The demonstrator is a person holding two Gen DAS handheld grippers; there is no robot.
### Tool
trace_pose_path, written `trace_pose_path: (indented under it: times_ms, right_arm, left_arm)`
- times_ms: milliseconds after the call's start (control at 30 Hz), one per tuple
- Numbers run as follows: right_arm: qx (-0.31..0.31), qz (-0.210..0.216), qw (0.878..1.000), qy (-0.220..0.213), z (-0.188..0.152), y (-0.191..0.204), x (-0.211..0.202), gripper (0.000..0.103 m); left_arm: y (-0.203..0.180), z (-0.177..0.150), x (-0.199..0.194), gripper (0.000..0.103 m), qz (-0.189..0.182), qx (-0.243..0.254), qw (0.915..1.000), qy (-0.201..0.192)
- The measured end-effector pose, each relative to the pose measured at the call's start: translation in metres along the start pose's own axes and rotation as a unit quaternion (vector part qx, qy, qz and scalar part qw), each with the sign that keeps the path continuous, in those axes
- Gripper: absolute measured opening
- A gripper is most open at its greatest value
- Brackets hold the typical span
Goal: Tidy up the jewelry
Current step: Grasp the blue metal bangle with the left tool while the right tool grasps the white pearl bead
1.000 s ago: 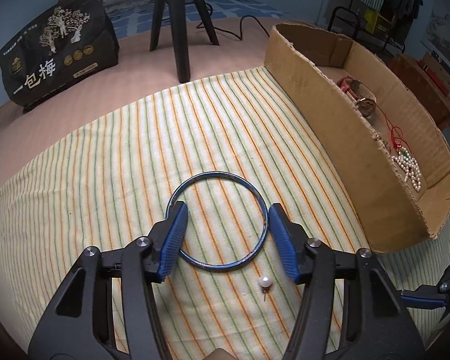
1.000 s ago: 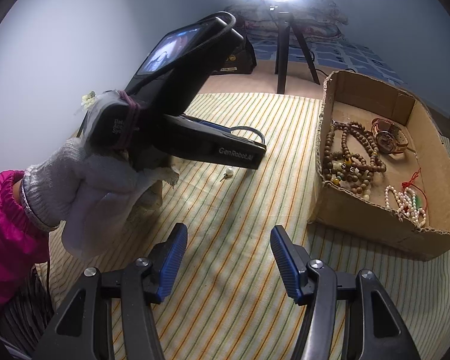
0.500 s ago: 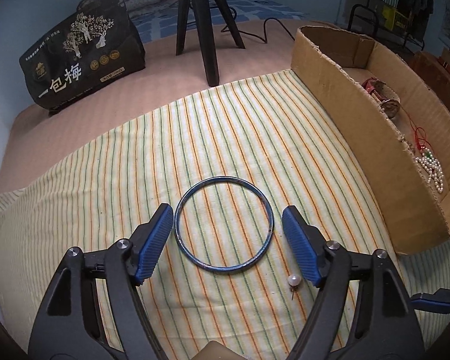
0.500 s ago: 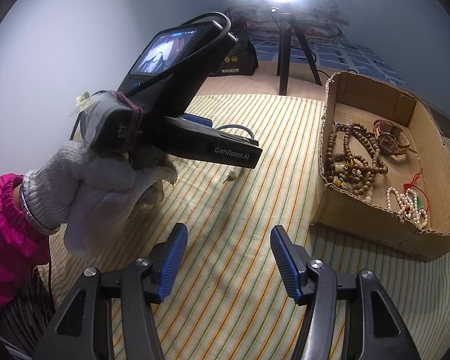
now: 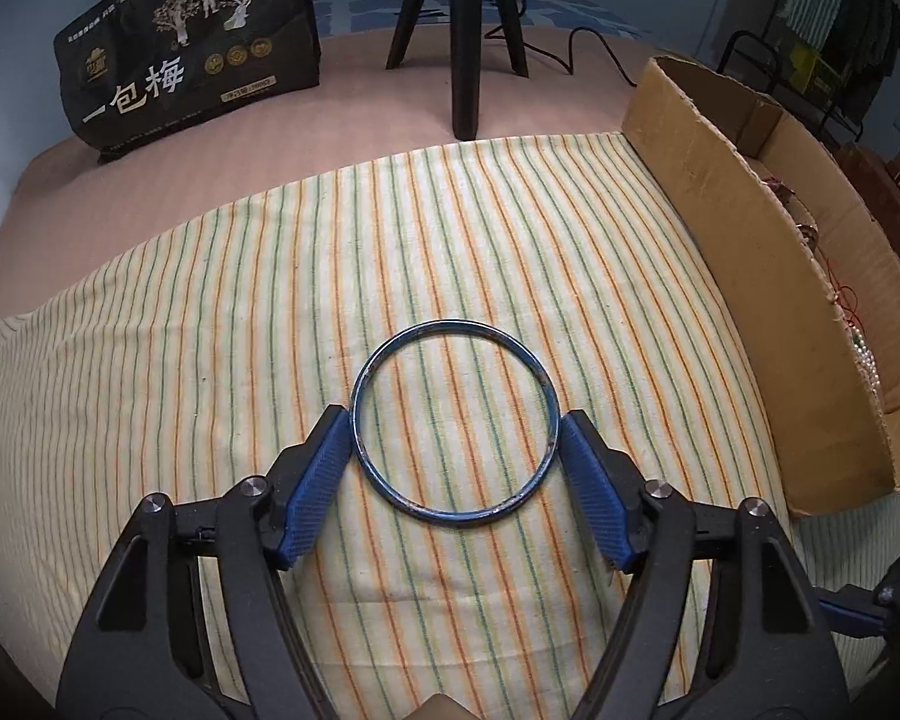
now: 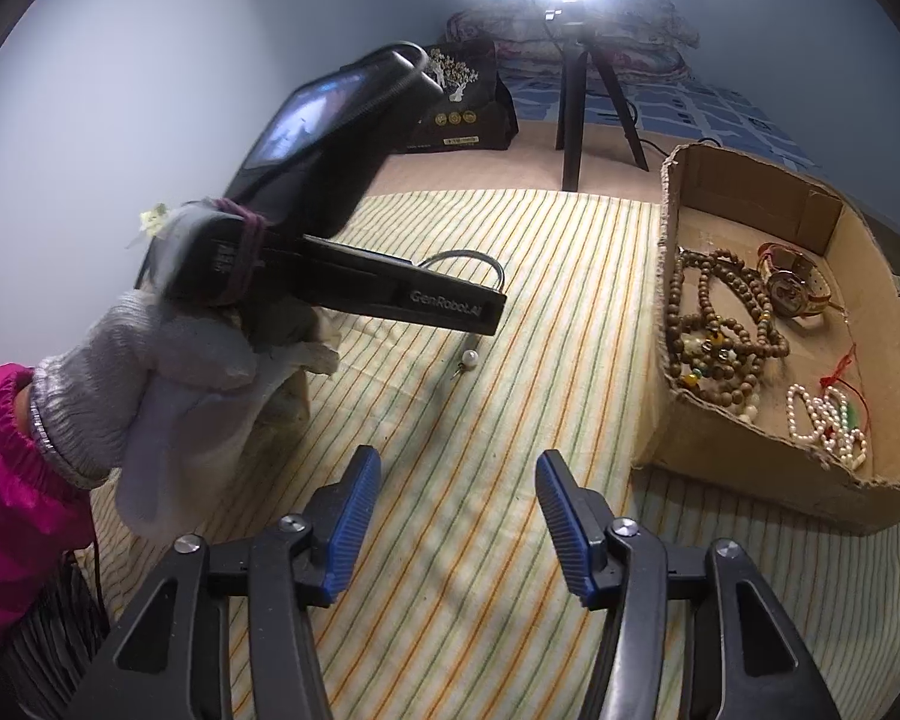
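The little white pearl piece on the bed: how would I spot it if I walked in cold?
Find the yellow striped cloth left of the brown cardboard box. The small white pearl earring lies alone there, beside the thin blue metal bangle. Unlike the box's pearl strands, it is one bead on a pin.

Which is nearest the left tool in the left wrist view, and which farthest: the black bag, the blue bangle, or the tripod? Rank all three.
1. Blue bangle: flat on the striped cloth, between the left tool's fingers.
2. Tripod: beyond the cloth, centre back.
3. Black bag: back left, about as far as the tripod; too close to call.
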State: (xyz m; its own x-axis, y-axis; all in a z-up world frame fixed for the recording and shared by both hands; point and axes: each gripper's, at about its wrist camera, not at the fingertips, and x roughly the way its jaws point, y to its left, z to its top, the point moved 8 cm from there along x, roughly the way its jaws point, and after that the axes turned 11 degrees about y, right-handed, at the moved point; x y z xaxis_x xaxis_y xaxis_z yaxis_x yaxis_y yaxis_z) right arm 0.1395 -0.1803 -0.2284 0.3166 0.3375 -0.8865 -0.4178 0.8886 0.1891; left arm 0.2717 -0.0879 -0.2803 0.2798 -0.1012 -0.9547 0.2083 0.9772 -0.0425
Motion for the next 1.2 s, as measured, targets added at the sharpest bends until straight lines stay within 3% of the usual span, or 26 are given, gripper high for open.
trace_pose_path:
  times_ms: [200,533,833,1067,1200]
  right_arm:
    - [0.006,-0.007,1.0,0.017,0.011,0.002,0.02,0.039]
    - [0.013,-0.04,0.999,0.022,0.037,-0.001,0.044,0.034]
    - [-0.004,-0.066,0.997,0.026,0.054,0.006,0.057,0.028]
    - [-0.009,-0.07,0.997,0.029,0.055,0.007,0.061,0.01]
    - [-0.006,-0.064,0.998,0.026,0.055,0.006,0.06,0.008]
  left_arm:
    - [0.016,-0.008,-0.005,0.073,0.001,-0.01,1.0,0.0]
    - [0.053,-0.022,-0.01,0.073,-0.006,-0.037,0.9993,0.0]
    - [0.063,-0.026,-0.015,0.073,-0.009,-0.047,0.9989,0.0]
    - [0.066,-0.029,-0.017,0.073,-0.008,-0.049,0.9988,0.0]
    - [0.066,-0.03,-0.023,0.073,-0.009,-0.052,0.9986,-0.003]
